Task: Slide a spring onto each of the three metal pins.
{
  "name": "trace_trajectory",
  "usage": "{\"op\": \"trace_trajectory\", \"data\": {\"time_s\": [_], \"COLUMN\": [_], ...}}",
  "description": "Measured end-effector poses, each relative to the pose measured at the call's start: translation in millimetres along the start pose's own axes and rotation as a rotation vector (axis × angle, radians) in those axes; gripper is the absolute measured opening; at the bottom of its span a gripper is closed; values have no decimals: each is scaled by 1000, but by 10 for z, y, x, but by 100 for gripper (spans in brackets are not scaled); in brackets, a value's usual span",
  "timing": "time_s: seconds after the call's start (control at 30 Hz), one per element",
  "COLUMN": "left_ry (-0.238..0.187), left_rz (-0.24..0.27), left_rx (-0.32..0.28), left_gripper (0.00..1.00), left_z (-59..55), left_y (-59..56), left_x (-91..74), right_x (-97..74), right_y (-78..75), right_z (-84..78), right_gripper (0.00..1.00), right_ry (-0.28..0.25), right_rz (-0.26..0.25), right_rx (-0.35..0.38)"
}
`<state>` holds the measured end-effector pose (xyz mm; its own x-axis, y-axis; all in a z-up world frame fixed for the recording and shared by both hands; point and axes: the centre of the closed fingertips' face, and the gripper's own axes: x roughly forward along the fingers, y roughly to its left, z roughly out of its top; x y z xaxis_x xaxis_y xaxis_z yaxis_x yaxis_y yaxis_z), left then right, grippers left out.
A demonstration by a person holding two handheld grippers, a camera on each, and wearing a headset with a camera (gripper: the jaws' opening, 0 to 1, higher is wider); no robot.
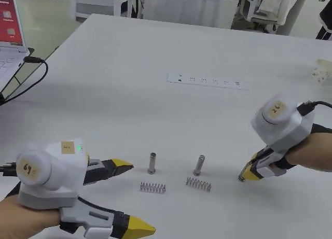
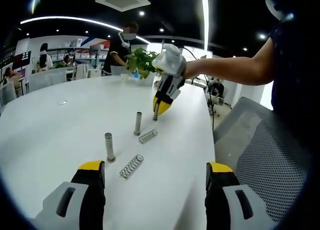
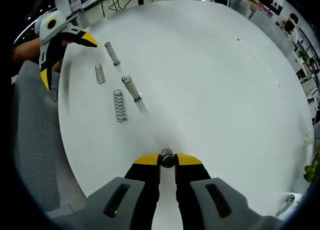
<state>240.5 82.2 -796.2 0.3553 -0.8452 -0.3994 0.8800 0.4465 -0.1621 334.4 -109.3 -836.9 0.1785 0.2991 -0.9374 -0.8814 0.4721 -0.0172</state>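
Your left gripper [image 1: 139,198] sat nearest you, well to your side of the white power strip [image 1: 207,81], with its yellow-tipped jaws spread wide and nothing between them. Two metal pins stood upright on the white table [image 1: 104,68], between you and that strip. The first pin [image 1: 152,163] was toward the strip's left end and the second pin [image 1: 199,165] was opposite its middle. Neither pin had a spring on it. Each had one lying flat just on your side of it, close by but apart: the first spring [image 1: 153,187] and the second spring [image 1: 198,184]. Toward the strip's right end, you held your right gripper [image 1: 244,176] tilted down, its jaws clamped on the third pin [image 3: 167,158]. That pin's lower end [image 1: 241,178] was down at the tabletop, though contact could not be told.
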Motion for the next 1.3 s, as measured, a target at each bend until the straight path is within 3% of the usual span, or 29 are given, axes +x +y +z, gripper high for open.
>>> {"op": "trace_trajectory", "data": {"time_s": [0.53, 1.3], "left_ry": [1, 4], "left_rz": [2, -3], "left_rx": [-2, 3], "left_gripper": [79, 79], "left_z": [-6, 0], "left_y": [0, 18], "left_x": [6, 37], "right_x": [21, -48], "right_y": [33, 63], "right_z": [-41, -184], "right_gripper": [19, 23], "right_ry": [0, -9], "right_rz": [-3, -22], "right_rx": [3, 35]}}
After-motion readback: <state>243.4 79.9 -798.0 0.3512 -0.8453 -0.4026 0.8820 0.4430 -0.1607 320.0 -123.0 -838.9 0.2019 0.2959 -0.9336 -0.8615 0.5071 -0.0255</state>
